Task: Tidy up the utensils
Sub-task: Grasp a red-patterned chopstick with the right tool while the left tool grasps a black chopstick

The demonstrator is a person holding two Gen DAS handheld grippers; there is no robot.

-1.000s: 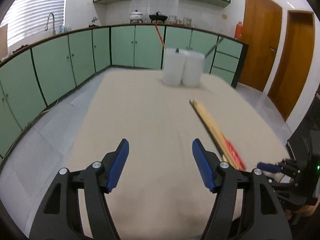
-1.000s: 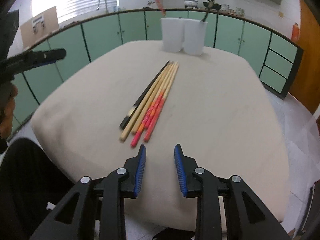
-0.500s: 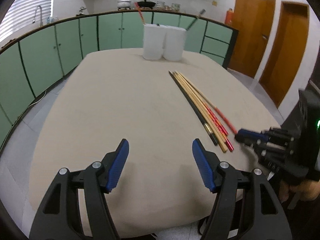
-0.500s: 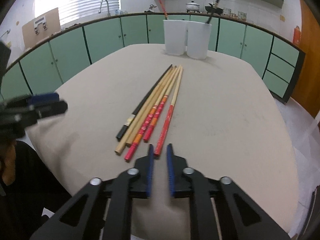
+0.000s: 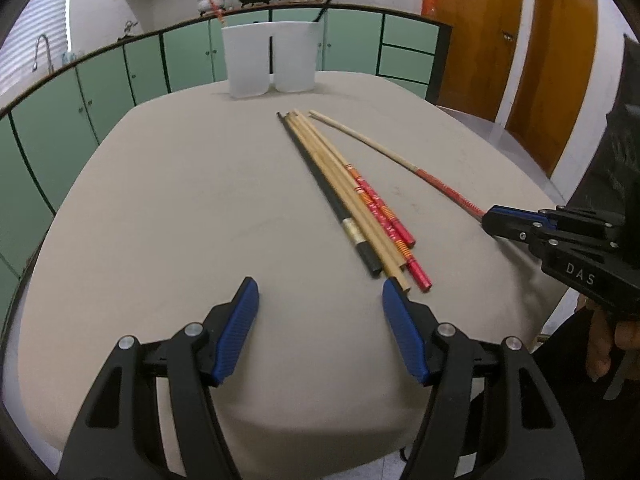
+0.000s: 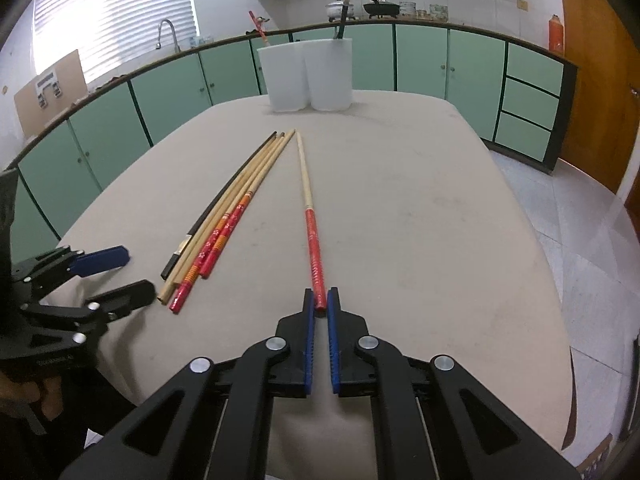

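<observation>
Pinched only at its red end by the clamped right tool [image 6: 321, 303], the long bamboo chopstick [image 6: 307, 200] at frame centre could swivel loose, while the left tool [image 5: 320, 306] gapes empty.

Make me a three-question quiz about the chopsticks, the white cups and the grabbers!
1. Where do the two white plastic cups stand?
A. far end of the table
B. on the floor
C. in the sink

2. How many chopsticks lie in the bunch?
A. two
B. five
C. nine

3. What is the right gripper doing?
A. gaping empty
B. pinching the red-handled bamboo chopstick
C. holding a cup

Answers: 1 A, they sit beyond the chopsticks on the beige table. 2 B, five ends show. 3 B, its pads clamp the red end.
</observation>
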